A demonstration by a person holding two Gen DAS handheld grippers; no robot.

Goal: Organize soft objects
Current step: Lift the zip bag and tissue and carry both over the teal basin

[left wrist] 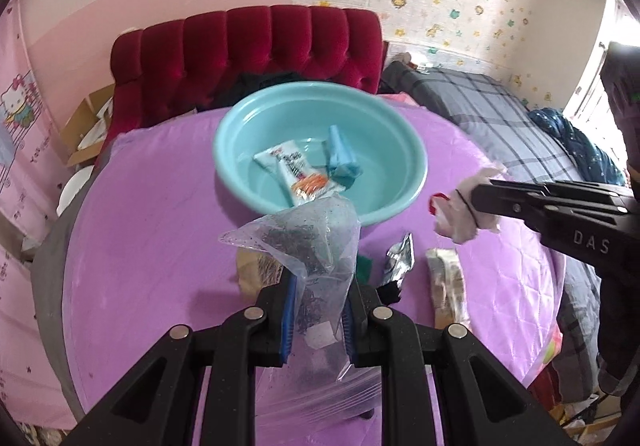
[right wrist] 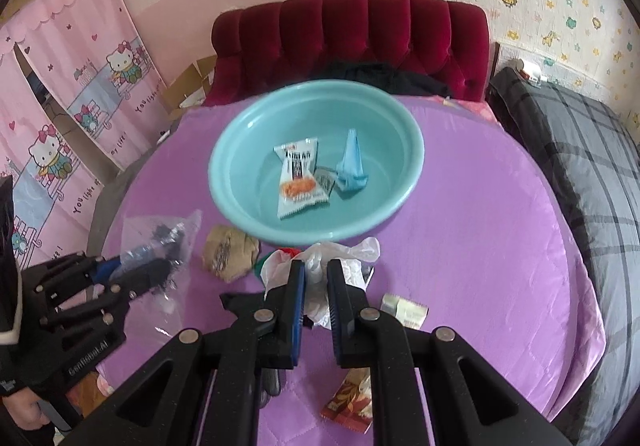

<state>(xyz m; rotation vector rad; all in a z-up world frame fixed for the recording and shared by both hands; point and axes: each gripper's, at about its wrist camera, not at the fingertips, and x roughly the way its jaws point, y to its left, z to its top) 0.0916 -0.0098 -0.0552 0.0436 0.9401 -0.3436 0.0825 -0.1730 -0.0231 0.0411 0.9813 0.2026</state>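
A teal basin [left wrist: 404,150] [right wrist: 232,174] stands on the purple table and holds a white snack packet [left wrist: 296,170] [right wrist: 298,182], a blue soft item [left wrist: 340,158] [right wrist: 352,170] and a small grey sachet [right wrist: 325,181]. My left gripper [left wrist: 320,286] [right wrist: 132,266] is shut on a clear plastic bag with dark bits [left wrist: 312,242] [right wrist: 160,242], held above the table in front of the basin. My right gripper [right wrist: 316,278] [left wrist: 476,202] is shut on a white plastic bag [right wrist: 340,258] [left wrist: 460,214] with a red patch, just in front of the basin's near rim.
On the purple quilted table [right wrist: 480,246] lie a crumpled brown paper bag [right wrist: 228,254], a silver sachet [left wrist: 398,260], a pale packet [right wrist: 404,310] and a red-brown packet [right wrist: 350,402]. A red tufted chair [right wrist: 352,42] stands behind the table, and a plaid-covered bed [right wrist: 592,166] is at right.
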